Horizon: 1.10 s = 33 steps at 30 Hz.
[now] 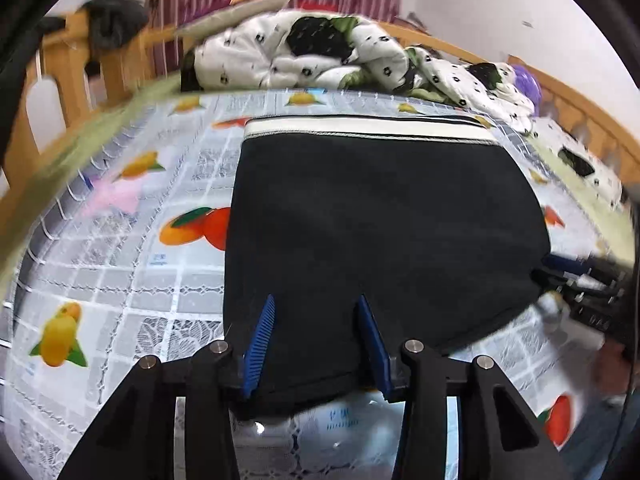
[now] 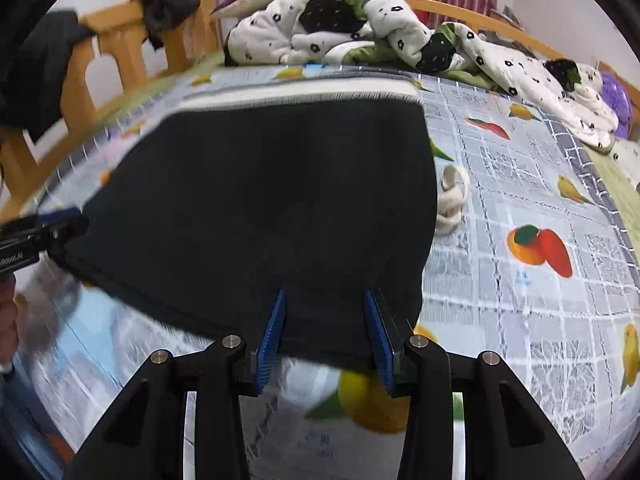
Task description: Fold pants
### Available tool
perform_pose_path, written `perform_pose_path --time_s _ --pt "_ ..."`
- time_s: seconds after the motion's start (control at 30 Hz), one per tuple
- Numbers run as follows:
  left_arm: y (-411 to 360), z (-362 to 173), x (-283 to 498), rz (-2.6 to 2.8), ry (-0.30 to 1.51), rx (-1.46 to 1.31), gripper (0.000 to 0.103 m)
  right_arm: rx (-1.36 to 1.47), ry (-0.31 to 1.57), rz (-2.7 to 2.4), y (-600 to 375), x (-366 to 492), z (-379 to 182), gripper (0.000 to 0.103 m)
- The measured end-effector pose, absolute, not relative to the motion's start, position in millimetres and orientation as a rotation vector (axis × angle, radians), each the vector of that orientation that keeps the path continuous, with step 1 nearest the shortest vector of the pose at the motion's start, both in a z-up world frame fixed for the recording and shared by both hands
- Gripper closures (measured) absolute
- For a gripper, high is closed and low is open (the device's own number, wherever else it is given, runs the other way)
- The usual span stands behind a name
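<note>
**Both grippers at the near hem of the folded pants**

I see the black fabric pants (image 1: pixel 380 232) lying folded on the fruit-printed bedsheet (image 1: pixel 120 280), white-striped waistband (image 1: pixel 368 128) at the far side. My left gripper (image 1: pixel 316 312) has its blue pads apart over the near edge, cloth between them but not pinched, so released. My right gripper (image 2: pixel 326 308) straddles the near right corner the same way, jaws apart. I judge I'm between folds. Next I need both pads to close on the hem and lift evenly towards the waistband.
</note>
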<state>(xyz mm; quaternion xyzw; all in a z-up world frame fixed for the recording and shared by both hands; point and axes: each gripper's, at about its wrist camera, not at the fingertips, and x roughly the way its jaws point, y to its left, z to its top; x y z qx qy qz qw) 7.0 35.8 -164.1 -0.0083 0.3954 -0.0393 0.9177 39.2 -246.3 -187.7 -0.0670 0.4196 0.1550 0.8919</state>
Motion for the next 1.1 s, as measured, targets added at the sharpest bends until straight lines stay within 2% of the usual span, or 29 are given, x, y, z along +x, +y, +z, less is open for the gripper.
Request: perform_pose_path --time_s 0.17,0.33,0.37,0.4,0.43,0.53,0.63,0.7,0.8,0.83,0.97,1.03,1.1 --pt "52.3 -145.2 10.6 -0.115 0.904 -0.163 0.058 -0.082 0.888 0.339 -262.2 29.6 -175.7 0.062" --pt "50.1 -113.1 14.7 -0.066 0.871 -0.128 0.057 0.038 0.890 0.233 -286.3 32.8 -136.1 0.062" --pt "47.2 -103.8 18.6 -0.070 0.870 -0.121 0.054 0.044 0.879 0.223 -286.8 33.8 -125.7 0.062" --pt "43.1 -92.5 24.1 -0.091 0.864 -0.119 0.045 0.047 0.863 0.210 -287.0 36.4 -112.5 0.062" --pt "38.1 -79.6 32.3 -0.115 0.854 -0.117 0.040 0.049 0.833 0.210 -286.6 38.7 -97.5 0.061" --pt "27.1 -55.0 53.4 -0.114 0.794 -0.060 0.040 0.035 0.771 0.205 -281.5 53.0 -63.1 0.058" --pt "23.5 -53.9 71.7 -0.071 0.714 0.035 0.038 0.013 0.733 0.239 -266.4 84.0 -49.1 0.058" --pt "30.5 -66.5 88.7 -0.047 0.708 0.007 0.038 -0.066 0.727 0.239 -251.0 110.8 -54.7 0.058" --pt "40.8 -97.6 127.3 -0.077 0.820 -0.085 0.039 -0.087 0.740 0.236 -237.2 146.1 -75.6 0.059" --pt "41.7 -109.3 141.0 -0.073 0.855 -0.076 0.039 -0.073 0.755 0.257 -232.6 161.3 -86.8 0.064" --pt "41.2 -144.5 173.1 -0.023 0.910 0.012 0.040 -0.119 0.801 0.265 -224.8 194.8 -127.4 0.067" --pt "50.3 -160.8 185.4 -0.060 0.962 -0.045 0.034 -0.123 0.843 0.255 -225.8 209.5 -153.7 0.067" --pt "63.5 -161.1 191.2 -0.086 0.982 -0.147 0.034 -0.156 0.825 0.252 -219.8 213.1 -151.7 0.067"
